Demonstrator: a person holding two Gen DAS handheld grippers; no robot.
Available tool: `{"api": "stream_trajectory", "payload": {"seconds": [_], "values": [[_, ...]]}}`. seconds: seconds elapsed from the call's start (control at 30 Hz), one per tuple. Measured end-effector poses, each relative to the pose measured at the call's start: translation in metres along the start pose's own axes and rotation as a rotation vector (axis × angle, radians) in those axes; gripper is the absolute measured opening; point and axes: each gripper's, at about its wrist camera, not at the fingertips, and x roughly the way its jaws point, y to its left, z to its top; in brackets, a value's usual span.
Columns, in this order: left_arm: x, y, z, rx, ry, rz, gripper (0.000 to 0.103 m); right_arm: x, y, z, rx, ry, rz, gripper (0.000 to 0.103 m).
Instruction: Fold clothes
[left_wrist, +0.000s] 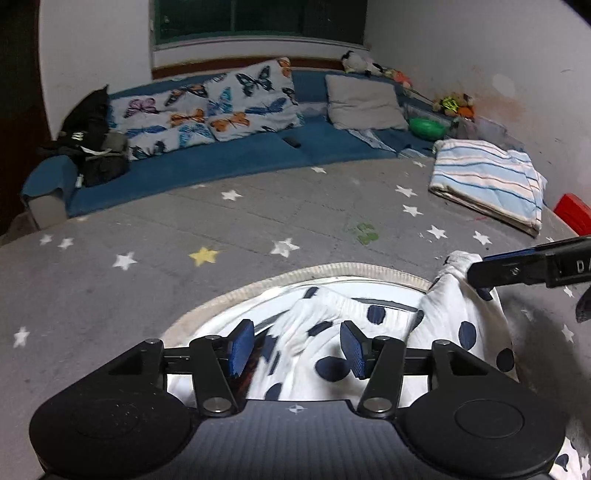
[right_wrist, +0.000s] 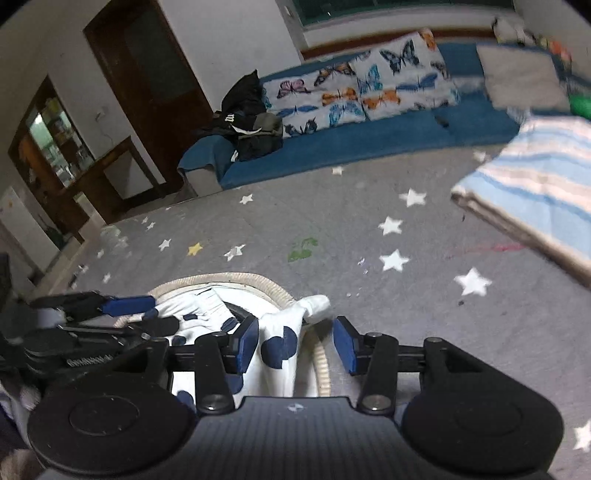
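Note:
A white garment with dark blue dots (left_wrist: 332, 347) lies crumpled in a round beige basket (left_wrist: 332, 268) on a grey star-patterned mat. My left gripper (left_wrist: 297, 349) is open, its blue pads on either side of the cloth, just above it. My right gripper (right_wrist: 295, 345) is open too, with a dotted fold (right_wrist: 280, 343) and the basket rim (right_wrist: 321, 369) between its pads. The right gripper's finger (left_wrist: 517, 269) also shows in the left wrist view, at a knotted white corner of the garment (left_wrist: 458, 260). The left gripper's fingers (right_wrist: 122, 304) show at the left of the right wrist view.
A folded blue-and-white striped blanket (left_wrist: 487, 181) lies at the right on the mat. A blue couch (left_wrist: 221, 162) with butterfly pillows (left_wrist: 207, 107) and black bags (left_wrist: 92, 140) runs along the back. A red object (left_wrist: 572, 214) sits at the far right. A dark door (right_wrist: 147, 74) is at left.

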Motion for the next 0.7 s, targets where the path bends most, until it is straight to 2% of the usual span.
{"api": "stream_trajectory", "payload": {"seconds": [0.07,0.13,0.17,0.2,0.27,0.4,0.57,0.7], "values": [[0.005,-0.002,0.0,0.013,0.004,-0.012,0.053,0.005,-0.003,0.0,0.029,0.011,0.038,0.042],[0.01,-0.002,-0.002,0.015,0.014,-0.03,0.041,0.008,0.0,-0.001,0.02,0.02,0.052,0.037],[0.012,-0.002,-0.002,0.008,0.019,-0.031,0.024,0.008,0.002,-0.002,0.009,0.023,0.053,0.026],[0.015,-0.003,-0.003,0.0,0.024,-0.032,0.016,0.009,0.005,-0.003,-0.003,0.026,0.053,0.017],[0.013,0.0,-0.004,-0.018,0.016,-0.037,0.008,0.011,0.01,-0.004,-0.026,0.031,0.054,0.009],[-0.005,0.017,0.0,-0.073,-0.044,-0.014,0.005,-0.006,0.024,0.002,-0.111,-0.026,0.057,0.004],[-0.035,0.061,0.008,-0.209,-0.157,0.041,0.005,-0.043,0.034,0.017,-0.193,-0.137,0.027,0.004],[-0.046,0.104,0.001,-0.318,-0.168,0.108,0.006,-0.059,0.019,0.021,-0.204,-0.168,-0.068,0.006]]}}
